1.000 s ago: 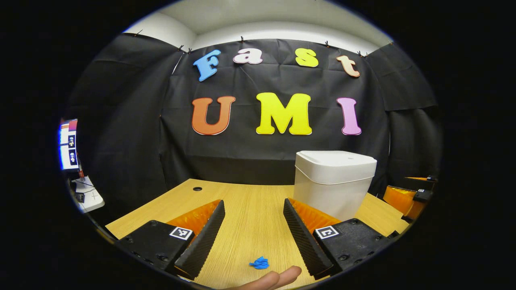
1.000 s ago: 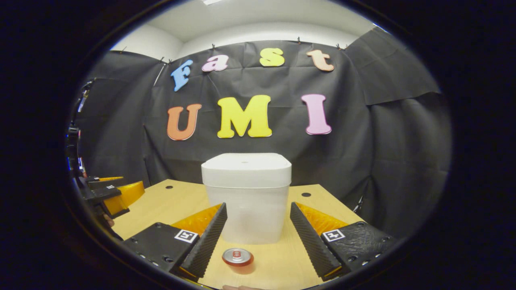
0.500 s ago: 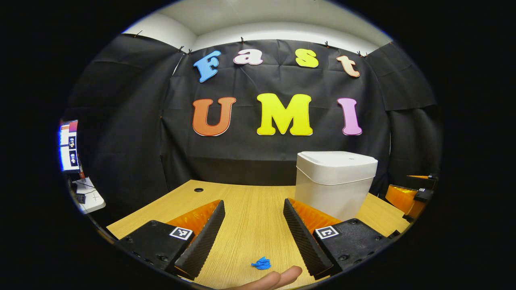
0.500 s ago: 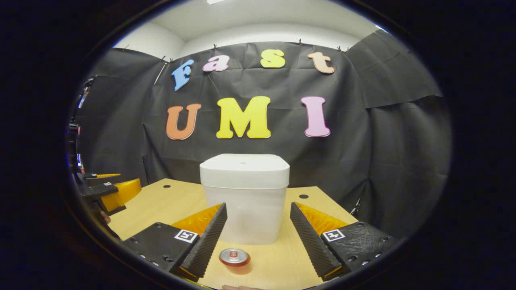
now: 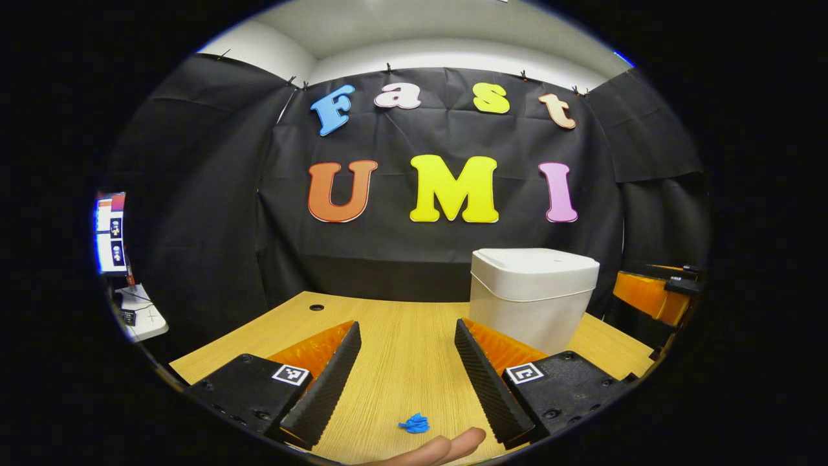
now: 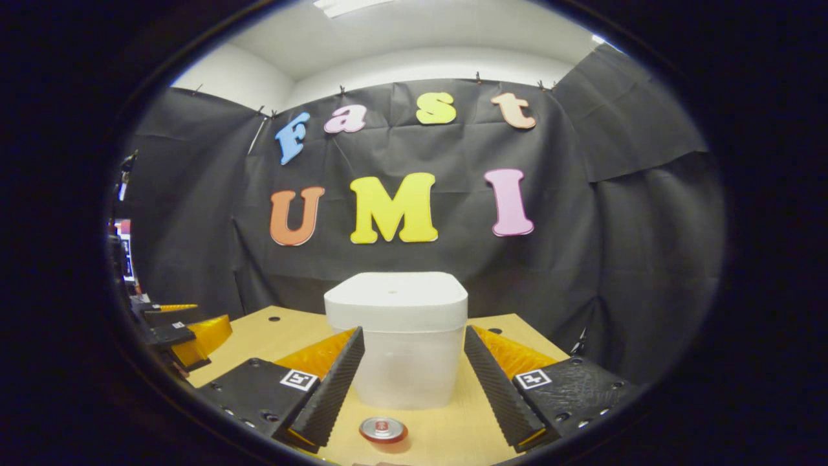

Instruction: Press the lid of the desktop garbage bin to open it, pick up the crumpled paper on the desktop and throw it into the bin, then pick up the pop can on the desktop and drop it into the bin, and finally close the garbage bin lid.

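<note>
- Below, the left tool gapes wide, empty, crumpled blue paper at lower centre.
- Right tool likewise open, empty; pop can before closed white bin.

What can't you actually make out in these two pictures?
- Inside of the bin: hidden in both views by its closed lid.
- Pop can, right gripper view: seen from above, so its side and label are hidden.
- Crumpled paper, left gripper view: too small to tell its folds.
- A person's fingers, left gripper view: cut off by the bottom edge.
- Screen, left gripper view: small and warped at the left edge.
</note>
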Action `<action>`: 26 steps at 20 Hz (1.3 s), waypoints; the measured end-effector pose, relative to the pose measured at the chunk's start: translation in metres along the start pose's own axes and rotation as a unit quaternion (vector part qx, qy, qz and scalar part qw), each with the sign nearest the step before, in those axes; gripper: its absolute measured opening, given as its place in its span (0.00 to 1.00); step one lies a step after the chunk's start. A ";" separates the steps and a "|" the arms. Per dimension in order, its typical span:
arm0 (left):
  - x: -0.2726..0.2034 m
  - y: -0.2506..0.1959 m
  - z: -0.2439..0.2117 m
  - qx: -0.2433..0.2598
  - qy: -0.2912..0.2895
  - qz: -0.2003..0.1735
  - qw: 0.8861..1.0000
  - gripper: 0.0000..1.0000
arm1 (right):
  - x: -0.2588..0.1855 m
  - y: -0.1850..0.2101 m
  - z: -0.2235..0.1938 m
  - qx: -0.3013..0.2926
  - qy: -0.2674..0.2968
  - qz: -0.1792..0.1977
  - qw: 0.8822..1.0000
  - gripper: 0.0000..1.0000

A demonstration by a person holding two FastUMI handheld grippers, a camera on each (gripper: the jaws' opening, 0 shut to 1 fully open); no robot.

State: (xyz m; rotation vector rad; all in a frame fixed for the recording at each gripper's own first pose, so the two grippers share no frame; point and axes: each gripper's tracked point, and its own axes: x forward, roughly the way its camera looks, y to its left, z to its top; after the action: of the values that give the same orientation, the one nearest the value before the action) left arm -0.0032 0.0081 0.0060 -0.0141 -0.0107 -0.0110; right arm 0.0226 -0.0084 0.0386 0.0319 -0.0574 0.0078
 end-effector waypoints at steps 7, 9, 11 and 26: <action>0.005 0.013 -0.002 -0.010 0.008 0.011 1.000 0.94 | 0.019 0.036 0.039 -0.004 -0.015 0.051 0.999 0.31; 0.005 0.014 -0.002 -0.010 0.009 0.010 1.000 0.94 | 0.022 0.058 0.040 -0.022 -0.018 0.071 0.997 0.00; 0.005 0.013 -0.001 -0.009 0.007 0.008 1.000 0.94 | 0.027 0.068 0.036 -0.039 -0.008 0.078 0.996 0.05; 0.006 0.005 0.001 -0.002 0.001 -0.011 1.000 0.94 | 0.103 0.051 0.021 -0.028 0.049 0.009 0.998 0.01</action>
State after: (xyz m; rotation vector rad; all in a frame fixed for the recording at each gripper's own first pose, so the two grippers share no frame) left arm 0.0024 0.0131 0.0069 -0.0178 -0.0094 -0.0330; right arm 0.1234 0.0429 0.0668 -0.0248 0.0405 0.0264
